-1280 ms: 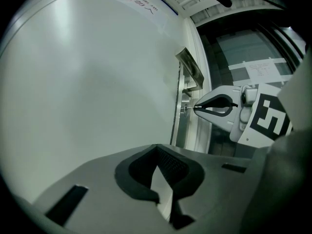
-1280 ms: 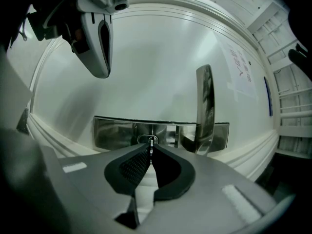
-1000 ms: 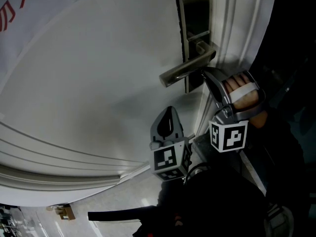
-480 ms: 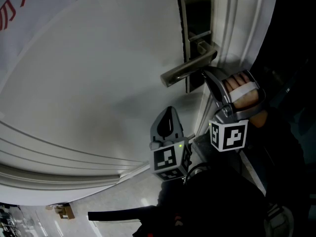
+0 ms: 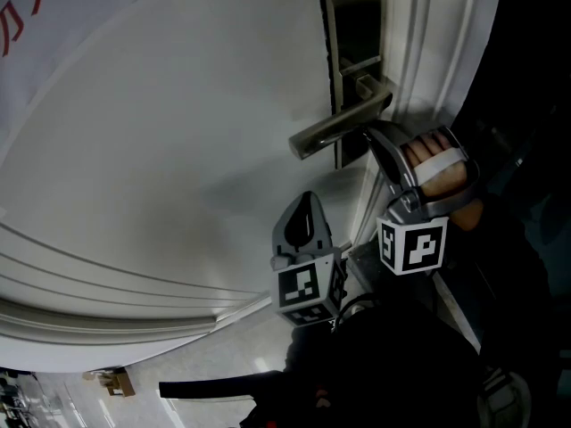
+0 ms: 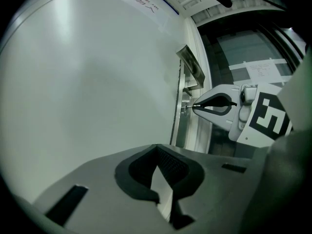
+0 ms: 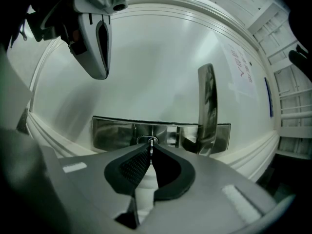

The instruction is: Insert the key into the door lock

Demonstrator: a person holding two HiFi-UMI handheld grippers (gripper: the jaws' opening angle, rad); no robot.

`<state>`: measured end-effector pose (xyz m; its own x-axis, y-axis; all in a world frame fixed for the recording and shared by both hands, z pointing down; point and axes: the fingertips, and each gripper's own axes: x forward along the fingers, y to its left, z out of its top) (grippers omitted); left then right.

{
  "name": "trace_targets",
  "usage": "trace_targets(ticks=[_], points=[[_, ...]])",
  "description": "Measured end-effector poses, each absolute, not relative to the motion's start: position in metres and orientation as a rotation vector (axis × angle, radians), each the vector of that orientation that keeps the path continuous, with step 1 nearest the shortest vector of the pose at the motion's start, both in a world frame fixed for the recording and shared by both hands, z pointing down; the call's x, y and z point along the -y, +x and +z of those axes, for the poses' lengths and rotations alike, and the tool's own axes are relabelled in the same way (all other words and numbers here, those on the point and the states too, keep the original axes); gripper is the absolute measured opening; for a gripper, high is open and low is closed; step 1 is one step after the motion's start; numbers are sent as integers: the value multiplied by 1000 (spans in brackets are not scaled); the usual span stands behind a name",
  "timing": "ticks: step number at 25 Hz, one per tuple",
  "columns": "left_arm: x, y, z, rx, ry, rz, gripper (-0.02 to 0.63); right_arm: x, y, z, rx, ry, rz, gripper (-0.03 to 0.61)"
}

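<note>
Both tongs are clenched. The right tongs (image 7: 151, 149) grip the key (image 7: 151, 143), a thin strip of metal that stands on edge between the jaw tips. The left tongs (image 6: 157, 150) have their jaws pressed together on nothing. The key's point is at the oval keyhole (image 7: 146, 140) in the lock plate (image 7: 117, 133), on the side of the lever handle (image 7: 207, 106) away from the plate's dark panel. How far the key has gone in cannot be told.

What carries it all is a white door (image 5: 178, 150), plain and smooth, with raised mouldings near the bottom-left corner of the head view. The steel lock plate (image 5: 352, 25) sits close to the door's latch edge, beside the stepped white door frame (image 5: 419, 61). A sheet with red characters (image 5: 18, 16) shows at the top left of the head view. A pale floor (image 5: 223, 364) runs below the door. Past the door edge the room is dark.

In the head view the right tongs (image 5: 368, 134) reach in under the lever handle (image 5: 335, 130), tips against the plate. A hand (image 5: 437, 172) is wrapped round their grip, and their marker cube (image 5: 412, 246) faces the camera. The left tongs (image 5: 306, 196) point at the bare door below the handle, well apart from the lock, with their own marker cube (image 5: 308, 292) nearer the camera.
</note>
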<state>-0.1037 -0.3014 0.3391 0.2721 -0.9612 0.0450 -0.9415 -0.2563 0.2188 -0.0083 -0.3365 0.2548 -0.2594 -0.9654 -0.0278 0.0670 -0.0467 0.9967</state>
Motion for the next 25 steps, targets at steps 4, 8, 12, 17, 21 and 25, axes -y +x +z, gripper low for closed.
trace_targets(ticks=[4, 8, 12, 17, 21, 25], points=[[301, -103, 339, 1773, 2335, -145, 2, 337, -8, 255, 1324, 1046, -1461, 12], [302, -104, 340, 1777, 2333, -141, 2, 337, -8, 255, 1325, 1047, -1461, 13], [302, -103, 339, 1773, 2334, -150, 0, 337, -8, 255, 1325, 1046, -1460, 12], [301, -103, 338, 1771, 2336, -143, 2, 337, -8, 255, 1325, 1045, -1462, 12], [300, -104, 339, 1776, 2334, -142, 2, 337, -8, 255, 1325, 1046, -1462, 12], [301, -104, 341, 1779, 2337, -140, 1, 337, -8, 255, 1321, 1047, -1465, 13]])
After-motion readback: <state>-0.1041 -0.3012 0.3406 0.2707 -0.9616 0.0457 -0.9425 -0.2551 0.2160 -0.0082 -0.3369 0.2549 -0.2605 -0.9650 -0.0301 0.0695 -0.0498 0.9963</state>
